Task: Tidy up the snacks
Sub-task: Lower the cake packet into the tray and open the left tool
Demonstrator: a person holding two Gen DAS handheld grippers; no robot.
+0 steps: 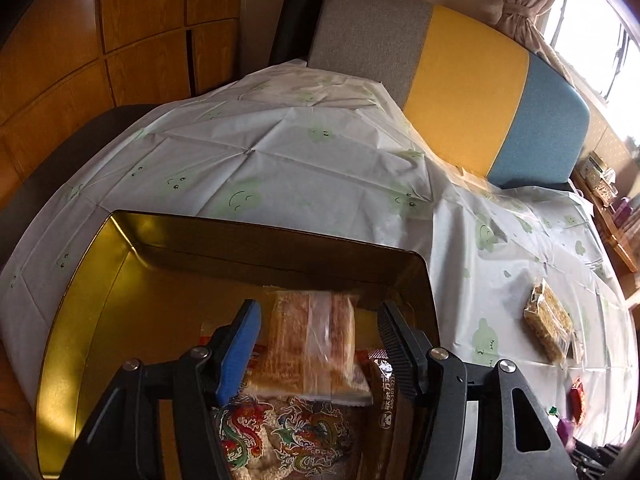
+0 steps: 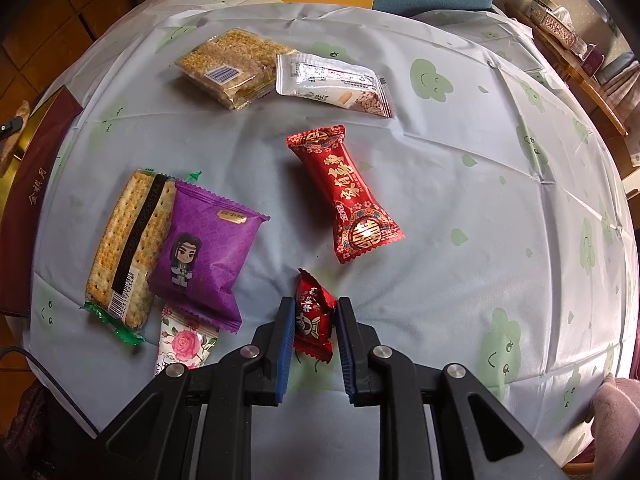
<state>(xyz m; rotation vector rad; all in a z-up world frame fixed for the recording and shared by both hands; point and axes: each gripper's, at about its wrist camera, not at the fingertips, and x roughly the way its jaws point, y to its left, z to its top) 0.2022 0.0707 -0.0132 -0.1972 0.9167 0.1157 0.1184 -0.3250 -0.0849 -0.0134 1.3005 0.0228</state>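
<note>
The right gripper is seen clamped on a small red candy, pinched between its blue pads just above the tablecloth. To its left a rose-printed packet is partly covered by a purple snack pouch, which in turn overlaps a cracker pack with green ends. Further out, near the middle of the cloth, a long red wrapped sweet is laid at a slant. Beyond it a clear pack of puffed-grain bars and a white sachet are placed side by side, touching.

The left gripper is held over a gold tin, its jaws parted. A clear-wrapped biscuit pack is seen between the fingers; whether either pad touches it cannot be told. Beneath it, inside the tin, a dragon-printed bag and a brown packet are laid. Past the tin, the cloth is spread up to a grey, yellow and blue cushion.
</note>
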